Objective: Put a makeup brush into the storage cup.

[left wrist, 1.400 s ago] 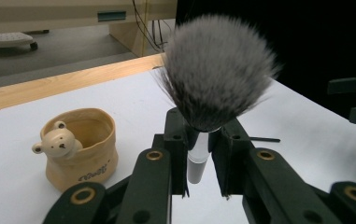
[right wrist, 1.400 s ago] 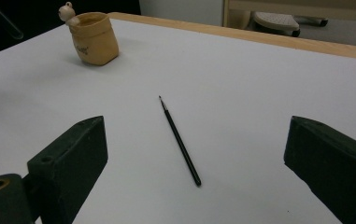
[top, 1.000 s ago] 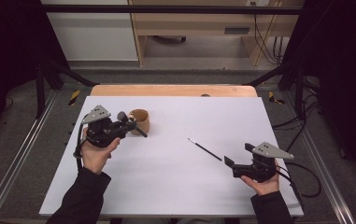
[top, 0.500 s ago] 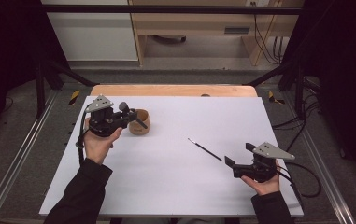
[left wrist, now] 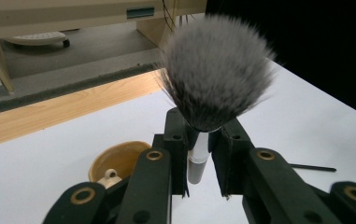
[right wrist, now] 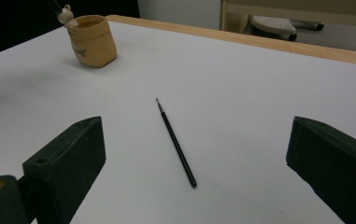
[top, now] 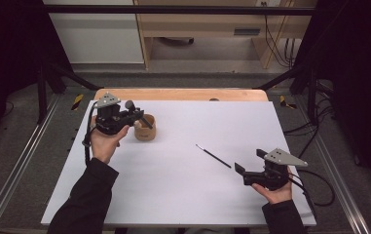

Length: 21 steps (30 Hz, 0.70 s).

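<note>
My left gripper (left wrist: 199, 158) jaws clench the fluffy grey brush (left wrist: 215, 74); right gripper (right wrist: 194, 154) jaws gape around the thin black brush (right wrist: 175, 142).

Even overhead light, dark surroundings; the close brush head (left wrist: 217, 70) looks soft.

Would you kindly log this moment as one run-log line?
left gripper: shut on makeup brush, beside tan pot | right gripper: open, near thin brush lying on table
</note>
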Each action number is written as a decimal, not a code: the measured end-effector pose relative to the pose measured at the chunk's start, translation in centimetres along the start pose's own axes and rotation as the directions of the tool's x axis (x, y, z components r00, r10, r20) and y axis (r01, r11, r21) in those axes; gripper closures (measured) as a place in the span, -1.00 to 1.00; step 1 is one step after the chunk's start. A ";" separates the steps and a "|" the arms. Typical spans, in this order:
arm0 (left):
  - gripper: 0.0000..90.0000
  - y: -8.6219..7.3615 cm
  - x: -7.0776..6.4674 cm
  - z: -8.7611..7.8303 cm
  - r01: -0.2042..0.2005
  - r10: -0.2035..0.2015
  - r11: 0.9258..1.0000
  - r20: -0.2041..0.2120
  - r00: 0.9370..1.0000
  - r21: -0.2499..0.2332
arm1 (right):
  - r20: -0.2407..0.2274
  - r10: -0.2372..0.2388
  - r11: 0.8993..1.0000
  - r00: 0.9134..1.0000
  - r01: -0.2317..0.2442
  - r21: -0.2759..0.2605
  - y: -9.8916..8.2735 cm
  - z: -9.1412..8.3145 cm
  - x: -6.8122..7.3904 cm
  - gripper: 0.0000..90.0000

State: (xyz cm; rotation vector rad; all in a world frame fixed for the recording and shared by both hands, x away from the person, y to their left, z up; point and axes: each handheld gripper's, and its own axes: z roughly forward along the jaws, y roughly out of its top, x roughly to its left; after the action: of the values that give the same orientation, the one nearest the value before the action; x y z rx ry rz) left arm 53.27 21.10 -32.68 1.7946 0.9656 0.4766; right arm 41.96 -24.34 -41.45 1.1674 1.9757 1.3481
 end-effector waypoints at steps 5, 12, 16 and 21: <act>0.71 0.4 0.6 0.4 0.005 -0.005 1.000 -0.019 1.000 0.004 | 0.005 -0.001 1.000 1.000 0.001 0.001 0.0 0.0 0.0 -0.89; 0.70 0.9 1.2 1.1 0.003 -0.002 1.000 -0.062 0.998 0.019 | 0.006 -0.003 1.000 1.000 0.003 0.004 0.0 0.0 0.0 -0.89; 0.70 0.9 1.6 1.5 0.006 -0.004 1.000 -0.080 0.997 0.025 | 0.004 -0.001 1.000 1.000 0.001 0.001 0.0 0.0 -0.1 -0.89; 0.71 0.8 2.2 2.1 0.011 -0.008 1.000 -0.101 0.995 0.028 | 0.002 0.003 1.000 1.000 -0.003 0.003 0.0 0.0 -0.1 -0.89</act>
State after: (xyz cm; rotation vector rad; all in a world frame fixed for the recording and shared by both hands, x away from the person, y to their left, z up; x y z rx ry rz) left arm 56.34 21.46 -33.10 1.8046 1.0547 0.5540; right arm 41.99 -24.38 -41.43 1.1725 1.9759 1.3455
